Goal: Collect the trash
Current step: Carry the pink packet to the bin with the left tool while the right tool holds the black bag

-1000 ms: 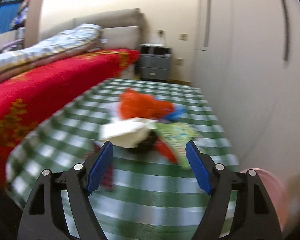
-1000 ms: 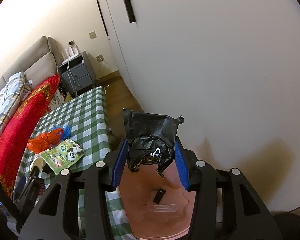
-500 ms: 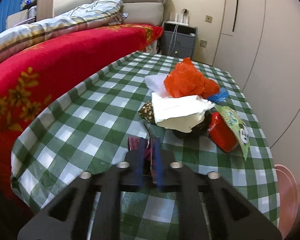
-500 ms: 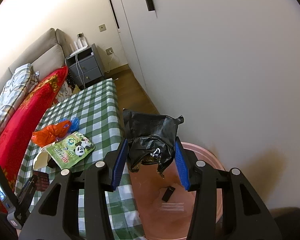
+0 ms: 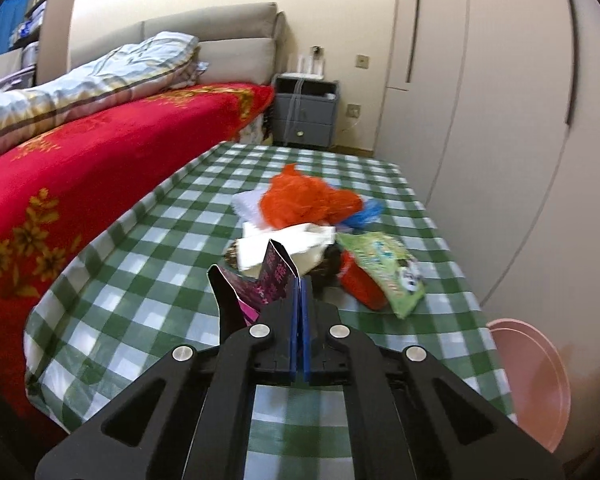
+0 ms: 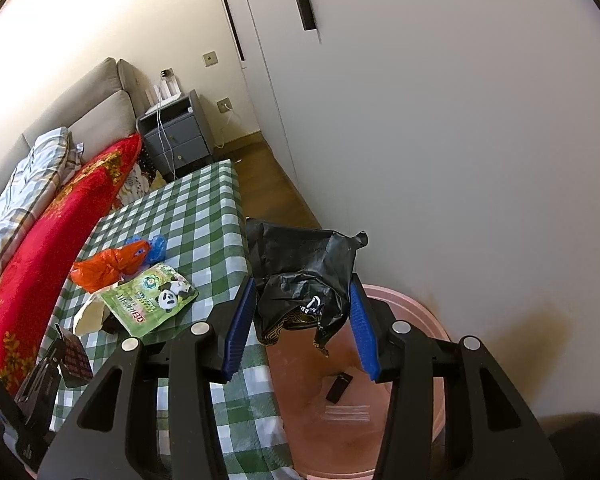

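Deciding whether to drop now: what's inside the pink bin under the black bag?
Inside the pink bin: a small black piece and a clear strip on the bottom. The black bag and right claw hide the rest.

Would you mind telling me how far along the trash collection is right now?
Done: a small black item lies in the pink bin. In hand: the right gripper holds a black bag over it; the left gripper has just closed on a dark wrapper. Left: the orange bag, panda packet and white paper.
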The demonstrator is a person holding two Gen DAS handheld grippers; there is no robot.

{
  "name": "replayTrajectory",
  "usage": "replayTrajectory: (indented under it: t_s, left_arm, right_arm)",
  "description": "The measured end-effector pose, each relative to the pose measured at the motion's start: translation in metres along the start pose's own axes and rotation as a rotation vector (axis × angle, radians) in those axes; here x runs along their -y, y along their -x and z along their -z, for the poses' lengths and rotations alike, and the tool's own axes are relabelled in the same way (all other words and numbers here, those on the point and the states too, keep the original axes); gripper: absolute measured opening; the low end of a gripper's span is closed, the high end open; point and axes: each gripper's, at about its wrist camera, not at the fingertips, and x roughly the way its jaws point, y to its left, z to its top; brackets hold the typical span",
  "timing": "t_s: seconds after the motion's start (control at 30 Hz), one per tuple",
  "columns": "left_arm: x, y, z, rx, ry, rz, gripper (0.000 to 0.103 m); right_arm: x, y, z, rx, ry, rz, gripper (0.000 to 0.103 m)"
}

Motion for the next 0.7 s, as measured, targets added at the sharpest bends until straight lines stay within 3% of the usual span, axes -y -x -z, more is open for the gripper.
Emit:
replayTrajectory:
  t_s: [0.33,0.5,0.7]
  left_arm:
    - [0.033,0.007,0.003,0.024,-0.071,0.111,0.001]
    - [0.061,0.009,0.006,0.030,-0.118,0.211,0.001]
    - [0.092,-0.003,0.017,-0.034,-0.131,0.366,0.001]
  right_arm:
    - [0.006,0.008,0.002,0.009,-0.006,0.012,0.046]
    - [0.010,0.010,0.003,0.011,-0.008,0.028,0.046]
    - [0.021,0.012,0.002,0.009,-0.028,0.052,0.046]
